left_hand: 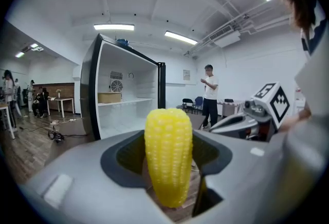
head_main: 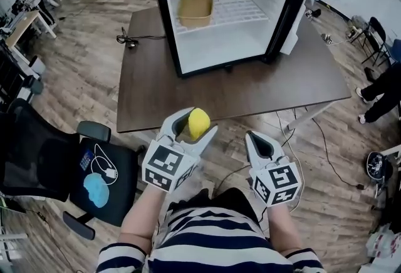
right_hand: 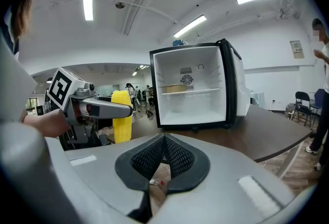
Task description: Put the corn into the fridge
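Corn point(left_hand: 168, 153) upright in the left gripper point(head_main: 195, 128), short of the table point(head_main: 250, 90), open fridge point(head_main: 225, 12) at 12 o'clock.
Only the cob's lower part looks pinched between the left jaws, parted just its width, so it could tip or slip on the long reach, or knock the tan tub point(head_main: 195, 10) on the shelf at 11 o'clock. The right gripper point(head_main: 260, 140), at 3 o'clock of the left, has its jaws pressed together on nothing.
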A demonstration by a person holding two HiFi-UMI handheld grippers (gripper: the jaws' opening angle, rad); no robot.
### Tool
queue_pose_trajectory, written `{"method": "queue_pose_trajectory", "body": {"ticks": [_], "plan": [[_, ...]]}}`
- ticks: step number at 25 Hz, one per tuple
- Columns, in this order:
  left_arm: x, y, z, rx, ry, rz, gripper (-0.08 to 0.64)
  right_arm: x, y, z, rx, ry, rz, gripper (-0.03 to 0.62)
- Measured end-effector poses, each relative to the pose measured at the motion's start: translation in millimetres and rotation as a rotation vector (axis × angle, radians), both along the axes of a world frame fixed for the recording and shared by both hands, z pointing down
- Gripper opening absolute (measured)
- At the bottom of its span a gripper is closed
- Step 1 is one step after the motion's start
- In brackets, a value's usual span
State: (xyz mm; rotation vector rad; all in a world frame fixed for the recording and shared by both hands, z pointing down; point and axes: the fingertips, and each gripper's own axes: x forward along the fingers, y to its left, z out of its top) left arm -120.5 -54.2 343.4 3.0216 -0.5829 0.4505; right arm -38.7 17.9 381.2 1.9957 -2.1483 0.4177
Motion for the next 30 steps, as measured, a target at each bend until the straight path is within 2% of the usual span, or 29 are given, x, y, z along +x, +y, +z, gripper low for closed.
{"method": "queue_pose_trajectory", "body": {"ticks": [10, 15, 20, 24, 30], "plan": [[50.7, -48.8, 0.2, 0.014, -0.077, 0.047, 0.0, 35.1, -57.1, -1.8, -0.018, 0.011, -0.057, -0.008], [87.5, -80.2, 4.4, 0.033, -0.107, 0.006, 0.0, 67.4, -90.3, 8.5, -0.034, -0.001, -0.116, -0.008], [132.4, -107.5, 16.7, 0.073, -0.169, -0.026, 0.0, 110.8, -120.8, 12.4, -0.049, -0.001, -0.172, -0.008], [163.7, -128.1, 25.2, 0.072, -0.2, -0.044, 0.0, 137.9, -141.5, 14.8, -0.057, 0.006, -0.21, -0.009], [195.1, -159.0, 42.5, 0.088, -0.308, -0.075, 0.0, 163.6, -162.9, 27.5, -0.079, -0.002, -0.274, -0.008]]}}
